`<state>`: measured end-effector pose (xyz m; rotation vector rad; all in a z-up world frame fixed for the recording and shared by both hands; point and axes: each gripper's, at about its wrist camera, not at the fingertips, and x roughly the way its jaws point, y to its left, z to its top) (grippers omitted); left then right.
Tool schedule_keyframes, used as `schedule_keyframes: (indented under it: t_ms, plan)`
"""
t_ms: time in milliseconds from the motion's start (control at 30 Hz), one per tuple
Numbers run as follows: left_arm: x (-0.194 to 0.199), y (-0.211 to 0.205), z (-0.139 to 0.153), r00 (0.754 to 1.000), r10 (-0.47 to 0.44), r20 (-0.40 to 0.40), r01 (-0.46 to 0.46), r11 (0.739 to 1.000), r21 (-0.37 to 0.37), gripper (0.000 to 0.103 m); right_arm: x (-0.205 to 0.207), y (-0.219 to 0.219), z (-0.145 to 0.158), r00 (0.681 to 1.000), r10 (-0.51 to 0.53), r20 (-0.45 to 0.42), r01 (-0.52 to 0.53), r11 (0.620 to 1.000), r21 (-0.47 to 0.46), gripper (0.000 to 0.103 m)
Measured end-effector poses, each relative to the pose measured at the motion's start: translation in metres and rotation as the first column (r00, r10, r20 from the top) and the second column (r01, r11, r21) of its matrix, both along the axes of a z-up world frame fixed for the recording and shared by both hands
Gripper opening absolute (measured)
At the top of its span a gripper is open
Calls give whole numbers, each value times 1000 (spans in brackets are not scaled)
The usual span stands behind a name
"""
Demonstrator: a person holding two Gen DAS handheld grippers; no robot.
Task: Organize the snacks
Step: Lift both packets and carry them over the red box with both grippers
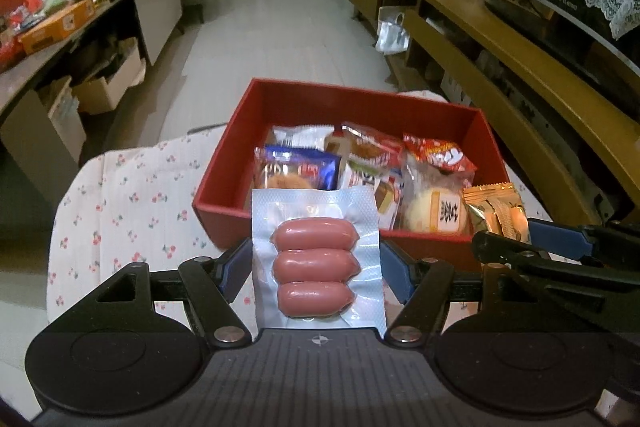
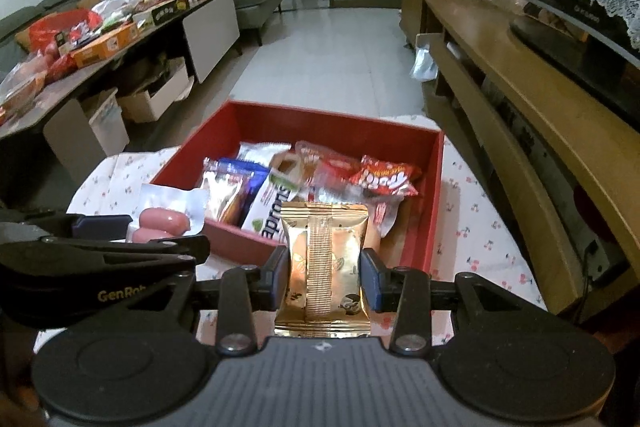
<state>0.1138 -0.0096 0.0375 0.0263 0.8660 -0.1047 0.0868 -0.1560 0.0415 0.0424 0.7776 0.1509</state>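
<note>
My left gripper (image 1: 316, 267) is shut on a clear vacuum pack of three pink sausages (image 1: 315, 263), held upright just before the near wall of a red box (image 1: 360, 99). In the right wrist view, my right gripper (image 2: 325, 277) is shut on a gold snack packet (image 2: 324, 267), also in front of the red box (image 2: 332, 119). The box holds several wrapped snacks. The gold packet (image 1: 496, 211) and the right gripper's blue pad show at the right edge of the left wrist view. At the left of the right wrist view the sausage pack (image 2: 164, 221) peeks out.
The box stands on a white cloth with a cherry print (image 1: 132, 195) over a low round table. A long counter (image 2: 100, 43) piled with packets and boxes runs along the left. A wooden TV cabinet (image 2: 520, 99) lines the right. Tiled floor (image 2: 332, 59) lies beyond.
</note>
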Motion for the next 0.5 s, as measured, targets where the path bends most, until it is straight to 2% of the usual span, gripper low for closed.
schedule_keyframes:
  t_ms: [500]
  plan:
    - [43,-10,13,999,-2,44,1,1000,8,74,45,-12,11,997,-68,26,67,997,47,47]
